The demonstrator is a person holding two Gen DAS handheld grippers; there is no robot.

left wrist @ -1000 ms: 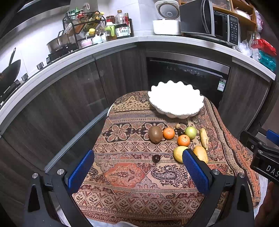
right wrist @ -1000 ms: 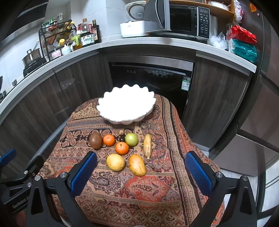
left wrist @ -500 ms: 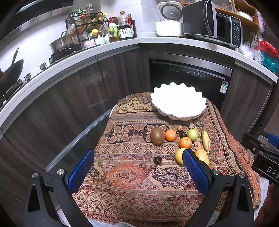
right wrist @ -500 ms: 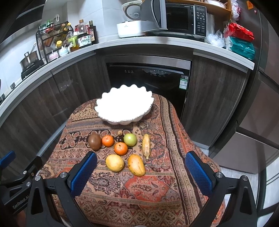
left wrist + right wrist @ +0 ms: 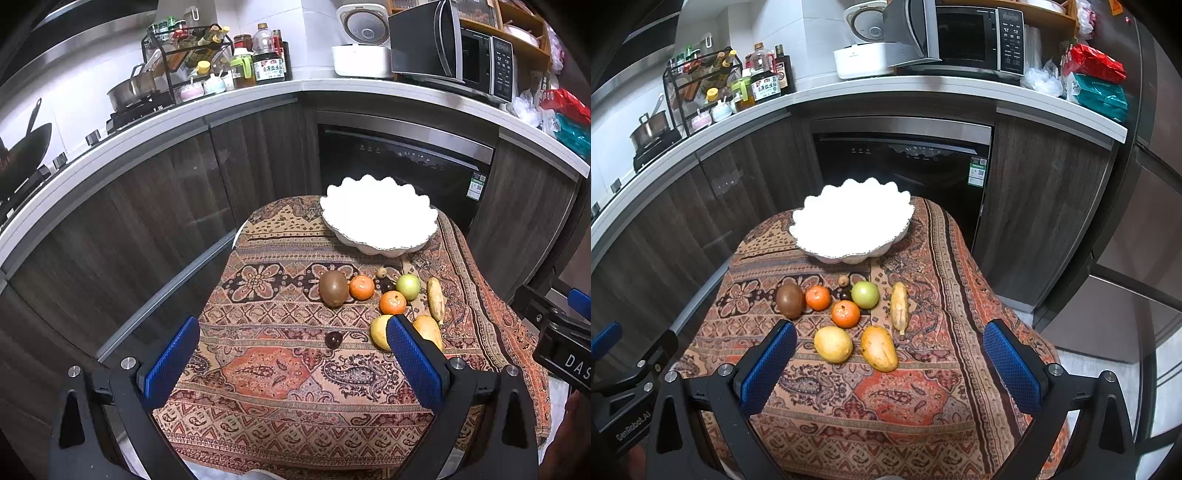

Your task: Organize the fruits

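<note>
At frame centre, assorted loose fruits lie below the scalloped white bowl; left tool and right tool gape apart, empty.

Kitchen, seen beyond the jaws. A small table draped in a patterned cloth is set below and ahead of the jaws. Dark wood-grain cabinets are ranged behind it under a curved white countertop. A black built-in oven is fitted straight ahead. On the counter, ahead and to the right, a microwave and a white rice cooker are placed; to the left, a black rack of bottles and a steel pot. White wall tiles are lit evenly.
</note>
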